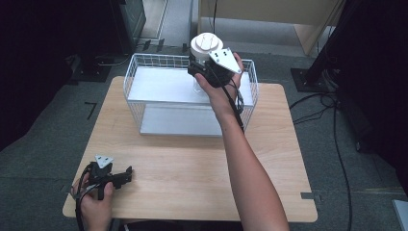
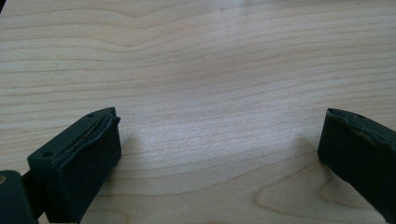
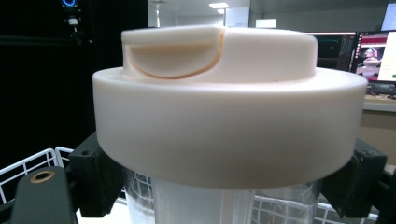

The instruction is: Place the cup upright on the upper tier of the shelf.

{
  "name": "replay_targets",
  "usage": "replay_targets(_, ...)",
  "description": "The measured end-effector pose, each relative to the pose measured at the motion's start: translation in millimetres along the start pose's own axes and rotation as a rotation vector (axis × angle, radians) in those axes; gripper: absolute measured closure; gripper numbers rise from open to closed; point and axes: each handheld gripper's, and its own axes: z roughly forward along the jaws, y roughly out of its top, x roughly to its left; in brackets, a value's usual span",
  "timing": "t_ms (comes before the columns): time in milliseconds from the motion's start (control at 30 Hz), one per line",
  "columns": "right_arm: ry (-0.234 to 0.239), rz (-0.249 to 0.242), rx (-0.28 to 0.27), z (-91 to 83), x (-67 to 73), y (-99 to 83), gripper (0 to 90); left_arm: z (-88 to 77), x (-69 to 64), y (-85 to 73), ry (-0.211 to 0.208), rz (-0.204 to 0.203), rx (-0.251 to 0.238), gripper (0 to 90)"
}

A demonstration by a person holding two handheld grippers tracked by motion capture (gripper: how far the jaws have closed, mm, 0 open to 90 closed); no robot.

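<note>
Over the far right of the wire basket [image 1: 132,82], right gripper [image 1: 202,72] clamps a clear jar [image 3: 205,205] just under its white lid [image 3: 229,121], upright, held high, probably so it clears the rim before going down inside. Jaws sit either side of the jar's neck, pressing it. Left gripper [image 1: 126,174] rests on the near left of the wooden table [image 1: 192,173], jaws wide, nothing between them, likely parked out of the way.
</note>
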Motion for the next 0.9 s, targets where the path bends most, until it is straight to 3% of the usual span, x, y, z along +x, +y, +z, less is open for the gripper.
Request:
replay_targets(167,0.021,0.004,0.023,-1.8,-2.1,1.3,12.7,0.0,0.0,0.0,0.000,0.000,0.000,0.0)
replay_targets(233,0.044,0.025,0.040,-2.9,-5.8,3.0,2.6,0.0,0.0,0.0,0.000,0.000,0.000,0.0)
replay_targets(333,0.062,0.037,0.061,-3.9,-9.2,2.5,2.2,0.0,0.1,0.0,0.001,0.002,0.000,0.0)
replay_targets(500,0.084,0.015,0.079,-10.6,-12.7,-4.3,1.0,0.0,0.1,0.0,0.001,0.002,0.000,0.0)
replay_targets(900,0.106,-0.039,0.087,-52.1,-33.6,-28.2,1.0,0.0,0.2,0.0,0.001,0.002,0.000,0.0)
